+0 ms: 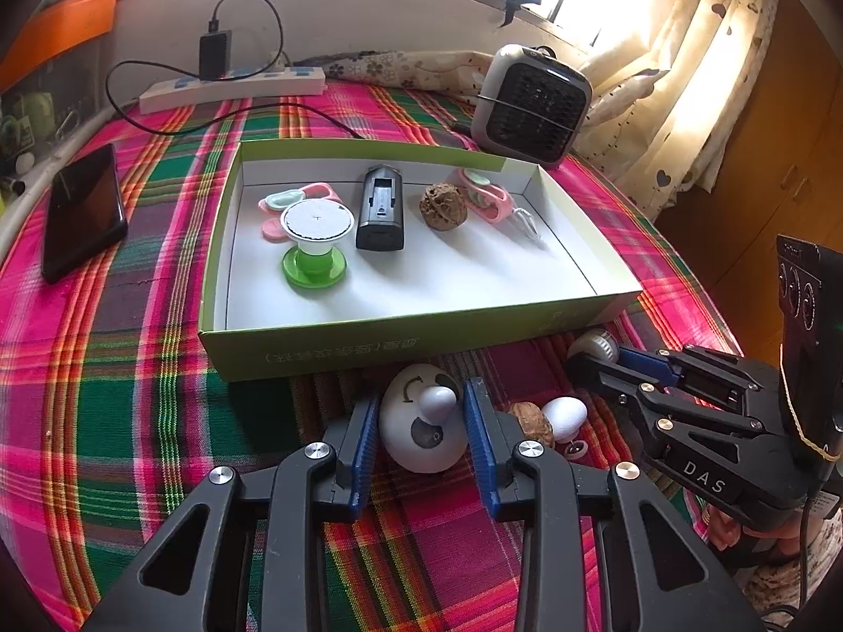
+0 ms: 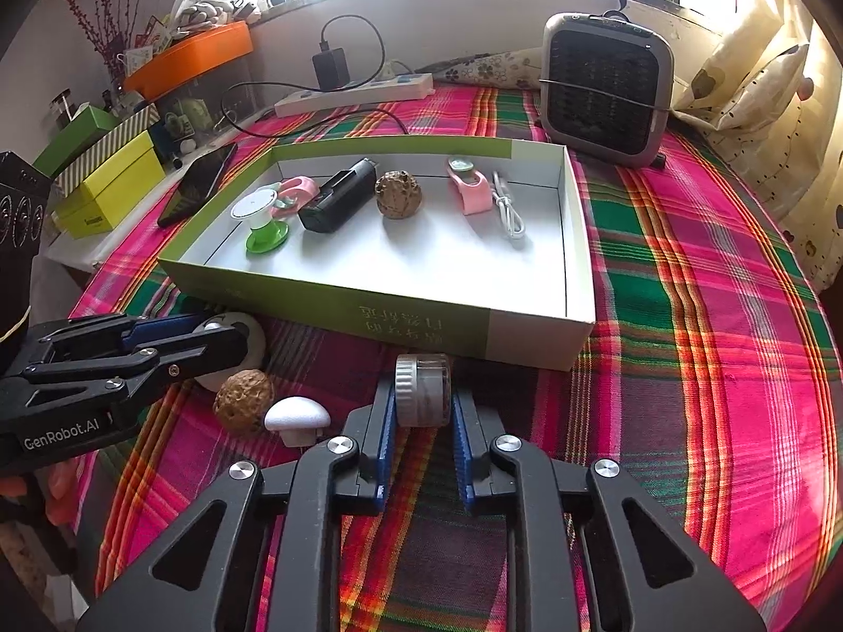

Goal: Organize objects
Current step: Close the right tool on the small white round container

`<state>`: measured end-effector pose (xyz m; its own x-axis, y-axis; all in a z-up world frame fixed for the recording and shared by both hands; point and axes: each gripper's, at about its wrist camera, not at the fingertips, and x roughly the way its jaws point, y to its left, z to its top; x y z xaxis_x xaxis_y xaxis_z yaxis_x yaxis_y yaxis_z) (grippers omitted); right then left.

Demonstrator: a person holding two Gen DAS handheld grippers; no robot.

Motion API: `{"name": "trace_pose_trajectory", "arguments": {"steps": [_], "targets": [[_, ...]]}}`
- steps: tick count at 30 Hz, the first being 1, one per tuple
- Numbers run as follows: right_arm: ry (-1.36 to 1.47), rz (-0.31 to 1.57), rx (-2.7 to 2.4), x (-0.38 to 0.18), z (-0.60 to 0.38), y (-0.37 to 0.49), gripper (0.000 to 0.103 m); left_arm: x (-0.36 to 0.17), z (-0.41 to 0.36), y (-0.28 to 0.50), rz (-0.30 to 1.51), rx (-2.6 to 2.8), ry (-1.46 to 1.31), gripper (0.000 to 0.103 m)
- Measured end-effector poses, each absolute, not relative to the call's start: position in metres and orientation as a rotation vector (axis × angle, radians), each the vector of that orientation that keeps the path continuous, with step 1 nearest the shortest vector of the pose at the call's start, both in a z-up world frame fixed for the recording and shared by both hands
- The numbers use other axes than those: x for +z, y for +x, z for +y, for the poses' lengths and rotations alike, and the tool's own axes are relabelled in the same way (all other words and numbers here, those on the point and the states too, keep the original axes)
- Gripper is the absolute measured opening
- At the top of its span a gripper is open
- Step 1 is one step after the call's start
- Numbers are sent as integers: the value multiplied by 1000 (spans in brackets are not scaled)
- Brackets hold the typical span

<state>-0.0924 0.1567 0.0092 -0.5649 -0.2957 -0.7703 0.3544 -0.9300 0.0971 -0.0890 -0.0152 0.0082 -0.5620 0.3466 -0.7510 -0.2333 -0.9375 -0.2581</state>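
Plaid cloth (image 1: 131, 368) in pink, green and red covers the table, with a window and curtain behind. At the far right stands a grey fan heater (image 1: 529, 105), and a white power strip (image 1: 232, 87) with a plugged-in charger lies along the back edge; a dark phone (image 1: 84, 210) rests at the left. Mid-table sits a shallow green box (image 1: 337, 353) with a white inside, holding a black battery (image 1: 380, 210), a white-and-green spool (image 1: 315, 242), a walnut (image 1: 443, 205), two pink clips (image 1: 487, 195) and a white cable (image 1: 529, 224). Just in front of the box's near wall lie the loose things. The left hand-held gripper (image 1: 421, 421) has its blue pads on either side of a white egg toy (image 1: 421, 429) with a drawn face, the left pad touching it and the right pad close against it; whether both press I cannot tell for sure. The right hand-held gripper (image 2: 421, 411) is clamped on a small knurled roll (image 2: 423, 392), which stands against the box wall. Between the two hand-held grippers lie a second walnut (image 2: 243, 403) and a white mushroom-shaped cap (image 2: 296, 416), touching each other, free of both grippers.
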Motion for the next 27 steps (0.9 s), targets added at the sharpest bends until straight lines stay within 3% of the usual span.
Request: {"name": "trace_pose_trajectory", "arguments": {"steps": [27], "targets": [[1182, 95, -2495, 15, 159, -87, 20, 18, -19, -85, -191, 2536, -1222, 25]]}}
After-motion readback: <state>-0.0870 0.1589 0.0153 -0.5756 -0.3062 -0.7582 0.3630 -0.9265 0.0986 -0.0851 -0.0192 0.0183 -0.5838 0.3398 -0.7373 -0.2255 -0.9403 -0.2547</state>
